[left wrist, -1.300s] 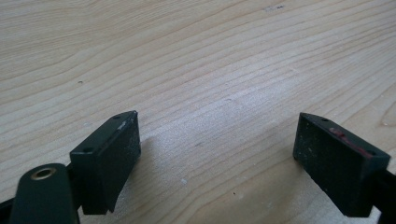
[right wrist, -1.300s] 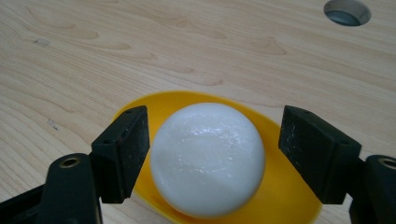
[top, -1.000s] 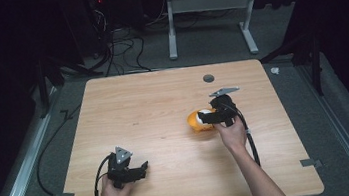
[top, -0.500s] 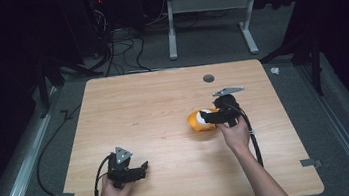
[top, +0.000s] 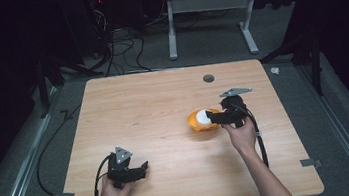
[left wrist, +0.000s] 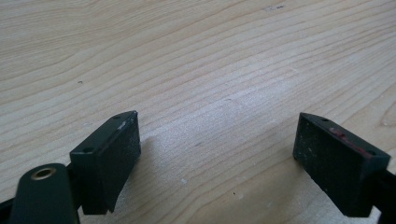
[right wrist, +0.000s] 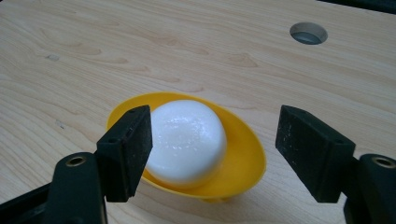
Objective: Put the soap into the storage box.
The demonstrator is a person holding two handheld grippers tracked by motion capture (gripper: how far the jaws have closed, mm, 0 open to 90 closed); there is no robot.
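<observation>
Yellow bowl [right wrist: 243, 154] holding white ball [right wrist: 187, 140] was not yet grasped; right hand-held gripper [right wrist: 217, 126] open at it, left hand-held gripper [left wrist: 217, 130] open, idle.

Left gripper [top: 143, 168]: black body — grey three-cornered plate on top, black cable looping behind.
Right gripper [top: 208, 115]: black, same grey plate, black cable along the forearm.
Jaw pads [right wrist: 127, 147]: blocky black — small screw holes, brass pivot rivets; red scuff on one.
Forearms: bare, no sleeves.
</observation>
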